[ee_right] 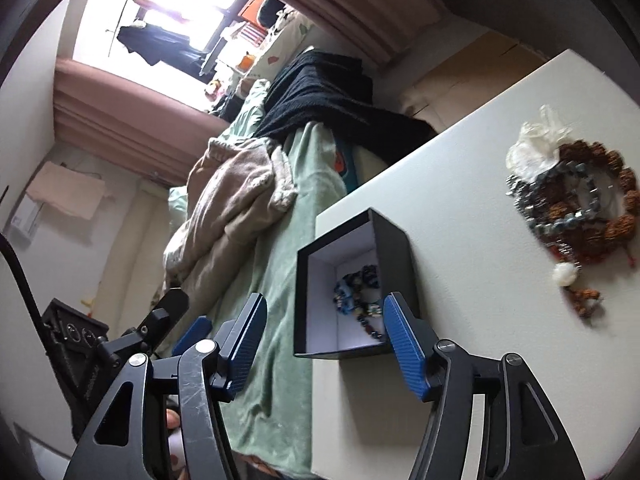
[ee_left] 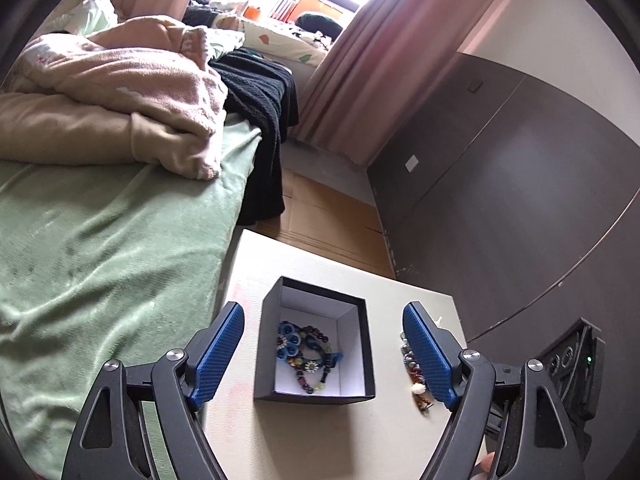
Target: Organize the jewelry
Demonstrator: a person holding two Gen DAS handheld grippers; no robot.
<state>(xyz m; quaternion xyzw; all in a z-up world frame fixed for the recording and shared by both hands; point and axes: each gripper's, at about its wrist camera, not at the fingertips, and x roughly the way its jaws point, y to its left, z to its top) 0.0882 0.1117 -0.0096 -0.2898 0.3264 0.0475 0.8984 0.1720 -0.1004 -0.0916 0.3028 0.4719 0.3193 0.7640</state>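
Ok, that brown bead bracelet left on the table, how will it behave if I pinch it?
The brown bead bracelet is strung loose, so it will likely sag. It overlaps the grey bead strand, which may drag along. Its rough beads probably grip well.

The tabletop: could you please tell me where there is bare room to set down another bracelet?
The table is bare between the black box and the bracelet pile, and in front of the box. That pile's side is crowded.

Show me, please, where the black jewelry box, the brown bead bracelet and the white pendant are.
black jewelry box (ee_left: pixel 356 394): left wrist view, its near outer wall.
brown bead bracelet (ee_right: pixel 618 227): right wrist view, a large bead on its right arc.
white pendant (ee_right: pixel 565 271): right wrist view, its rounded middle.
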